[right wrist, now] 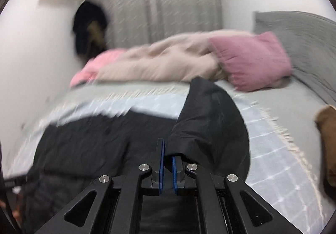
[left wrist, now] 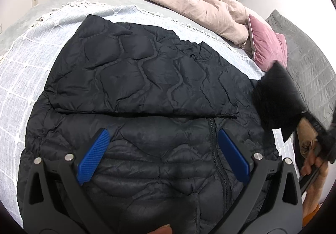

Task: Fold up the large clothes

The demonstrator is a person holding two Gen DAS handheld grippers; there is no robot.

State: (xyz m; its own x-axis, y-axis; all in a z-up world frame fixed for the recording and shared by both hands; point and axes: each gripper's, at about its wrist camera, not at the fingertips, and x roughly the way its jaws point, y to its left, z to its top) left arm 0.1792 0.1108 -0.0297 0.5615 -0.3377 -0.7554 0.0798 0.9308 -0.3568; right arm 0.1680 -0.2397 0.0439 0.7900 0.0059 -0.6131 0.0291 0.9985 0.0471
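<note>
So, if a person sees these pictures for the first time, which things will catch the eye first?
First the big black quilted jacket, spread on the light checked blanket, with the open left claw over its zipper side. Next, the right claw, shut on a dark sleeve and lifting it. Behind, a pink pillow lies beside a crumpled beige duvet.

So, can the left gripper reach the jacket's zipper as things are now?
Probably yes. The left gripper is open just above the black jacket, and the zipper lies bare between its fingers; nothing covers it.
</note>
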